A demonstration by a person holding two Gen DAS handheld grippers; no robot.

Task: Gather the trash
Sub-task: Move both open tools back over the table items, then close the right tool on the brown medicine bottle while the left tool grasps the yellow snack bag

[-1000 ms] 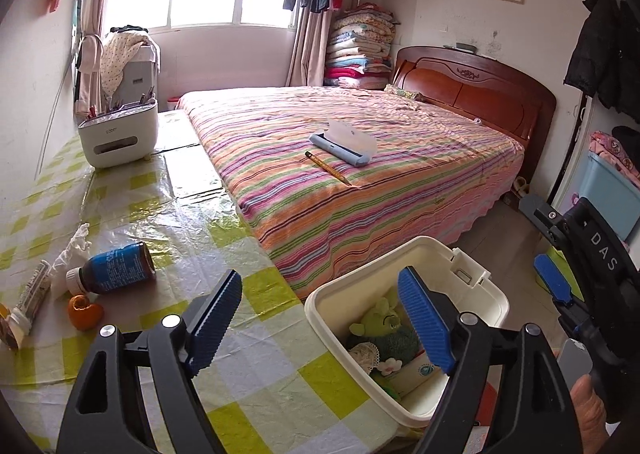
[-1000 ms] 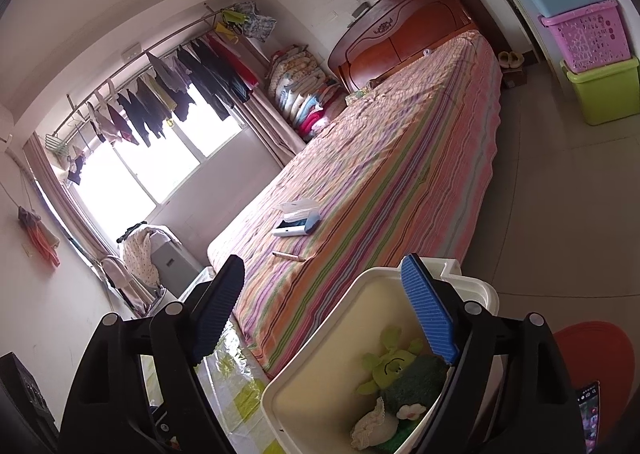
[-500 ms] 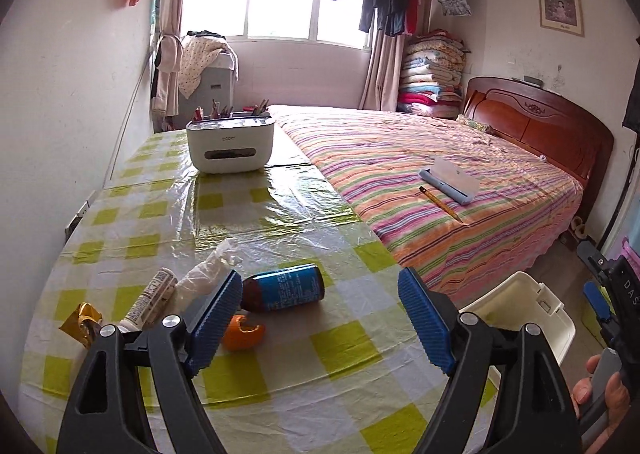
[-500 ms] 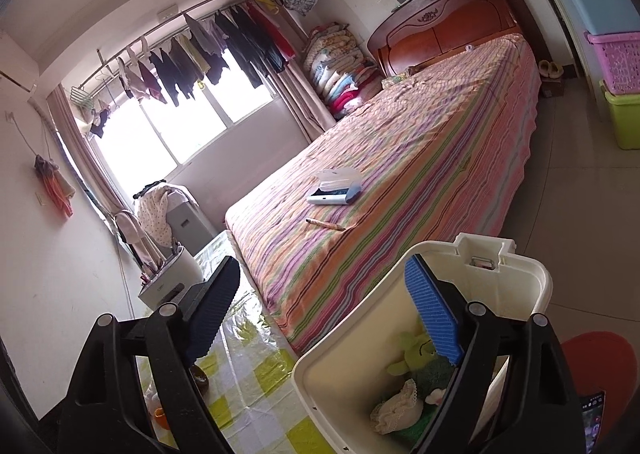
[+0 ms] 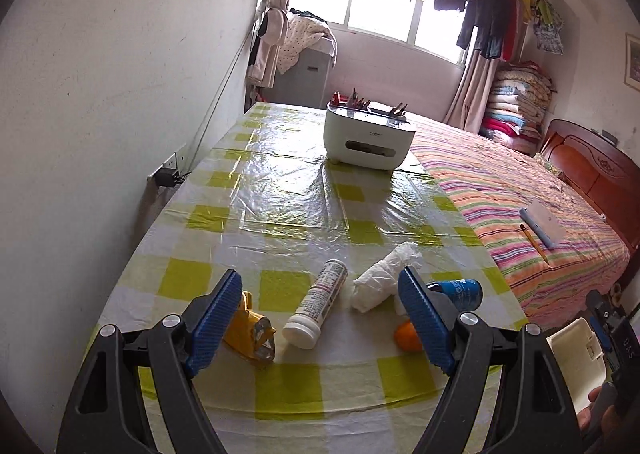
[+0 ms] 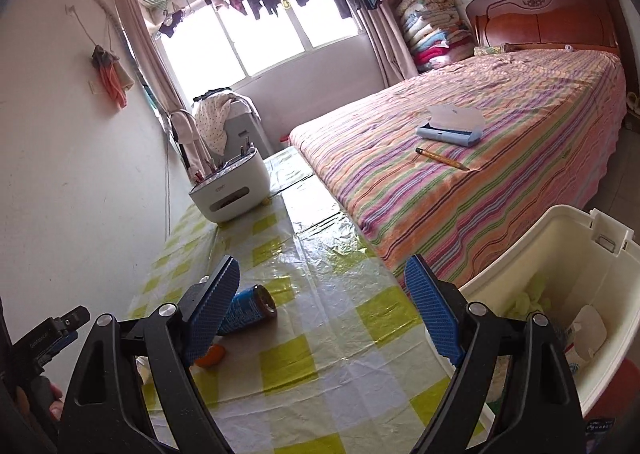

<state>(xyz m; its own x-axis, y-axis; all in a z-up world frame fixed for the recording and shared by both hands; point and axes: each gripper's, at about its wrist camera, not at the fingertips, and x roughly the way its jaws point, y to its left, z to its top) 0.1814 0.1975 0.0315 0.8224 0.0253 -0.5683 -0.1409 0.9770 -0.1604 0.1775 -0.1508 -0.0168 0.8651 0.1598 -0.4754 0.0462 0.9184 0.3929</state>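
Lower centre of the left view: one white tube (image 5: pixel 317 304) lies cap-end toward the camera, one wad (image 5: pixel 382 278) beside it; both hand-held grippers (image 5: pixel 320 324) (image 6: pixel 322 316) gape wide, empty.

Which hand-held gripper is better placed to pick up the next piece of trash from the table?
Left. The left hand-held gripper is open with the white tube between its fingers. The right hand-held gripper, also open, faces bare tablecloth beside the bin.
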